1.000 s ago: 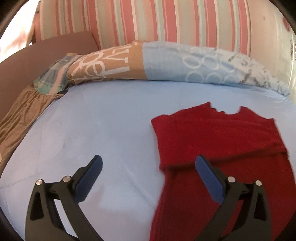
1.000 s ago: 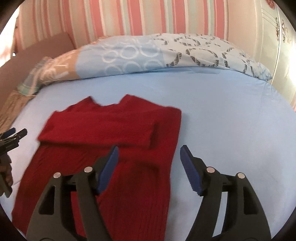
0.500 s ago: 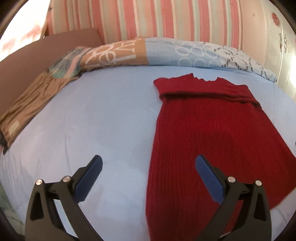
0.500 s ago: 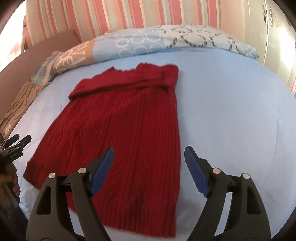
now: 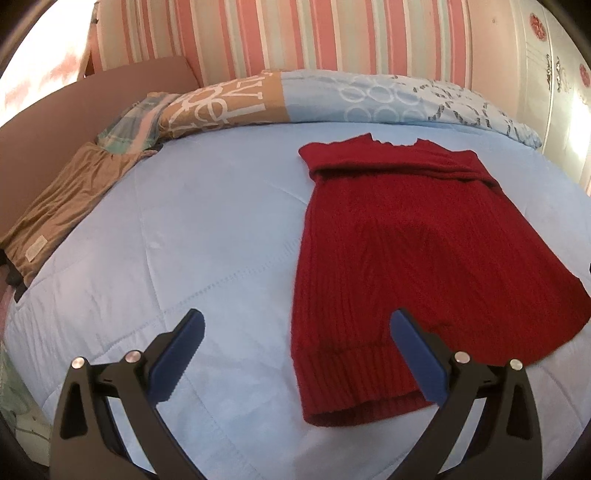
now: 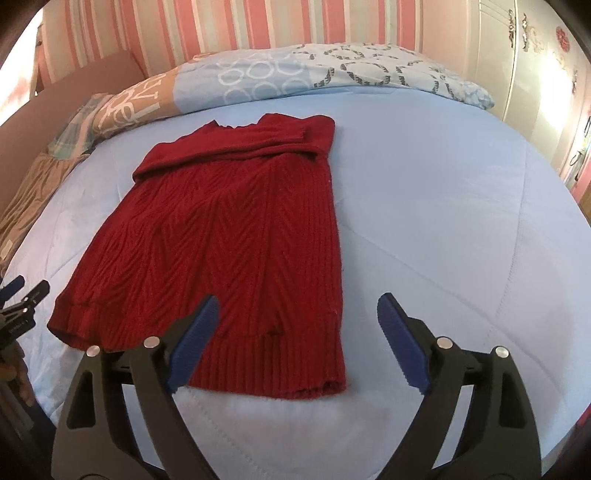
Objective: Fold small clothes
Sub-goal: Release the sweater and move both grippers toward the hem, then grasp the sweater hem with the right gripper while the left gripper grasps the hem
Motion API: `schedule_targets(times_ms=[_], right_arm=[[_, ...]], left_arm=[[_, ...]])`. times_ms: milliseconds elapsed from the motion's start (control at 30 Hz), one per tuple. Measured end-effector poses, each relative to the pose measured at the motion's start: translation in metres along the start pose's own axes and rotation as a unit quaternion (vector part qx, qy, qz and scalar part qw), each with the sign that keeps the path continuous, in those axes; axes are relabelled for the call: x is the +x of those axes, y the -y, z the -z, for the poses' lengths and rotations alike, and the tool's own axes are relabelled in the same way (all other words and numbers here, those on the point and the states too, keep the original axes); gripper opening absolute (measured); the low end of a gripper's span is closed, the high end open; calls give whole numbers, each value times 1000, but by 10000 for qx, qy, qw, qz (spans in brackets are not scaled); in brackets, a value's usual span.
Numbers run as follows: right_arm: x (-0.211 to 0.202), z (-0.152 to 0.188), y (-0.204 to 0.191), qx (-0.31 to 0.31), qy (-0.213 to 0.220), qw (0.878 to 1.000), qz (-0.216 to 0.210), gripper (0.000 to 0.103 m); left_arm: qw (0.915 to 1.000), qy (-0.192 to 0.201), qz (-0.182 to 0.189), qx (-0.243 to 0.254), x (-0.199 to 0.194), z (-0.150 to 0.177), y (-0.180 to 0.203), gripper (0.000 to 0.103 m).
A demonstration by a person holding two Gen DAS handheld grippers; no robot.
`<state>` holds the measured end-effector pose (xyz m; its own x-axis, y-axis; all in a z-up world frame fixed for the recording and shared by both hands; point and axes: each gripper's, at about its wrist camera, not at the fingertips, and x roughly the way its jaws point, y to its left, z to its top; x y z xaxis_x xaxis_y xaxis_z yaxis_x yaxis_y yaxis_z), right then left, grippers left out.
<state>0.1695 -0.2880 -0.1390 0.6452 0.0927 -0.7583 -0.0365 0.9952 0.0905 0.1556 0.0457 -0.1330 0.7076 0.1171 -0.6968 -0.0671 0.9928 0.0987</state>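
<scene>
A red knitted sweater (image 5: 399, 258) lies flat on the light blue bed cover (image 5: 207, 236), neck towards the pillows, its sleeves folded across the chest. It also shows in the right wrist view (image 6: 236, 236). My left gripper (image 5: 295, 354) is open and empty, above the hem's left corner. My right gripper (image 6: 295, 339) is open and empty, above the hem's right corner. The left gripper's tips (image 6: 22, 291) show at the left edge of the right wrist view.
Patterned blue and tan pillows (image 5: 332, 99) lie along the head of the bed. A brown garment (image 5: 62, 210) and a plaid cloth (image 5: 129, 125) lie at the far left. A striped wall (image 5: 295, 33) stands behind. A white wardrobe (image 6: 543, 74) is on the right.
Both grippers have pulled back from the sweater's chest towards its hem, so the whole sweater shows. Both stayed open and empty. The sweater has not moved.
</scene>
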Motion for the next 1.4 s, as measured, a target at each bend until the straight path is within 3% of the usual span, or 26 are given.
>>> schedule_targets(times_ms=[600,700,800,833,933,1200,1300,1333,1367,1400], right_arm=[[25,24,27,210,-357,9989,-210,84],[36,28,27,308,-524,9979,-228,71],[50,35,29,415,-817,9953,-323,45],[53,38,31,439,-865,9947,-353,24],[51,45,40,694,-801,9924,-626,10],[43,50,41,585,-748,9933,-662,8],[43,51,42,585,-748,9933,-658,8],[43,50,41,578,-757,9933,-652,9],[44,47,40,568,-766,9933,-646,9],[43,47,40,550,-756,9935,-643,9]], left_arm=[[9999,-104,4,-107,3,20,-11,101],[9998,-134,-29,-115,4,23,-14,101],[9997,-167,-56,-165,5,26,-20,101],[9996,-179,-73,-189,5,27,-23,101],[9993,-232,-100,-272,9,30,-32,101],[9957,-401,658,-509,23,38,-28,101],[9949,-543,674,-522,31,40,-19,99],[9945,-585,693,-520,35,41,-15,87],[9937,-678,729,-521,39,42,-13,65],[9913,-838,845,-569,44,42,-11,54]])
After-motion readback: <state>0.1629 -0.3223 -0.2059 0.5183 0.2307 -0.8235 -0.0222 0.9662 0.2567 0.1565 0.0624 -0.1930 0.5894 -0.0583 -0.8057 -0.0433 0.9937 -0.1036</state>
